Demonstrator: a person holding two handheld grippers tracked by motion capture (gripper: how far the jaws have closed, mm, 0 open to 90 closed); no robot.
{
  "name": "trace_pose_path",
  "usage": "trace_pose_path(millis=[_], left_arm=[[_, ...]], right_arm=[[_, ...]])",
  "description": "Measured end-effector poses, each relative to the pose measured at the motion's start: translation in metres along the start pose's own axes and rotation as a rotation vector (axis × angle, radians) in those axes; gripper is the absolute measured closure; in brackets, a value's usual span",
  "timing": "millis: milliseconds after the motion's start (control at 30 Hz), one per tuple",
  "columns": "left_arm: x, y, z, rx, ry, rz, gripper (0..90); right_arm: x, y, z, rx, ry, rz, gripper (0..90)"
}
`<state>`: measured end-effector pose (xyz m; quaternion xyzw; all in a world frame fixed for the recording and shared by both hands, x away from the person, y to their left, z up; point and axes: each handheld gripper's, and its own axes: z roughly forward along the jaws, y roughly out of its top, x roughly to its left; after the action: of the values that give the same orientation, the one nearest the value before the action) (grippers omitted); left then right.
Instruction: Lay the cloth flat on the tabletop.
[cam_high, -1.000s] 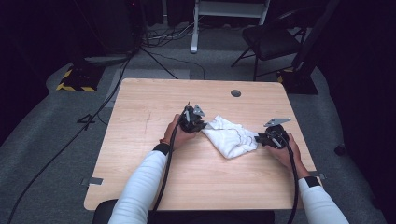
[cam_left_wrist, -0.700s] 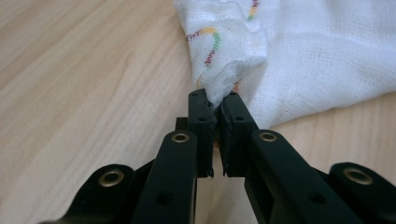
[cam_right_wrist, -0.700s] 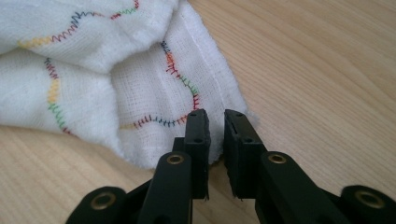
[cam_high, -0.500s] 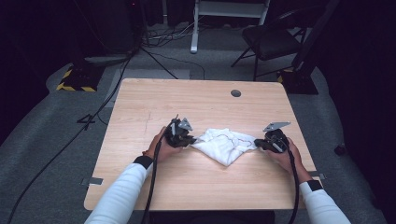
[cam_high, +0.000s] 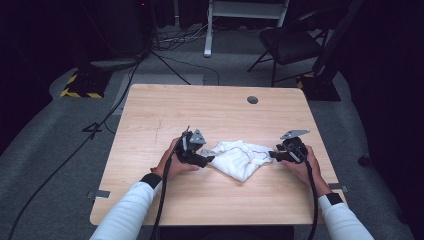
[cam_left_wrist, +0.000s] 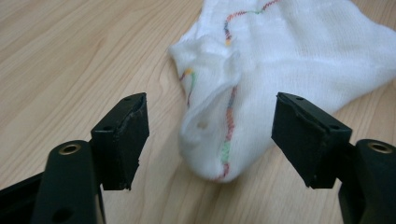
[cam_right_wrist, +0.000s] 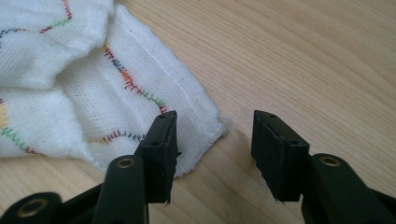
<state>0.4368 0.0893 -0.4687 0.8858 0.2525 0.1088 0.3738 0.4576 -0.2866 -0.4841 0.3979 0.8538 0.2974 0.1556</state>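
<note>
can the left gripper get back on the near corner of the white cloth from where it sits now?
Probably yes. The left gripper, whose jaws have just been opening, stands open with the folded corner of the white cloth lying flat on the table right between and ahead of them; nothing lies in the way.

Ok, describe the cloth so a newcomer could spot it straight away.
On the wooden table, look at the near half, between the left gripper and the right gripper. The cloth lies crumpled there: white woven fabric with wavy multicoloured stitching along its hems, the table's one soft thing.
</note>
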Motion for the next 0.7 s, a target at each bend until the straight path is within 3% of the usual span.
trace_pose_path(millis=[100,200,300,367,467,500,567,633,700], left_arm=[[0.003,0.010,0.014,0.013,0.004,0.015,28.0],[0.008,0.015,0.023,0.048,0.010,0.046,32.9],[0.014,0.016,0.030,0.077,0.002,0.050,43.7],[0.016,0.016,0.030,0.083,-0.011,0.053,57.5],[0.022,0.014,0.032,0.101,0.001,0.049,71.1],[0.026,0.013,0.033,0.110,0.007,0.034,74.8],[0.029,0.011,0.032,0.110,0.008,0.029,78.7],[0.032,0.009,0.030,0.103,-0.001,0.017,85.6],[0.036,0.009,0.022,0.063,0.004,0.005,86.8]], right_arm=[[-0.003,0.000,0.003,-0.014,0.001,0.006,46.9],[-0.006,-0.001,0.003,-0.021,0.054,0.009,53.1],[-0.009,-0.001,0.003,-0.024,0.072,-0.002,54.9],[-0.009,-0.002,0.004,-0.033,0.076,-0.007,59.1],[-0.008,-0.001,0.004,-0.034,0.085,-0.010,64.7],[-0.006,0.000,0.004,-0.026,0.093,-0.015,71.6],[-0.005,0.000,0.004,-0.025,0.094,-0.012,74.0],[-0.003,0.001,0.004,-0.024,0.109,-0.010,83.2],[-0.002,0.002,0.004,-0.020,0.114,-0.016,87.0]])
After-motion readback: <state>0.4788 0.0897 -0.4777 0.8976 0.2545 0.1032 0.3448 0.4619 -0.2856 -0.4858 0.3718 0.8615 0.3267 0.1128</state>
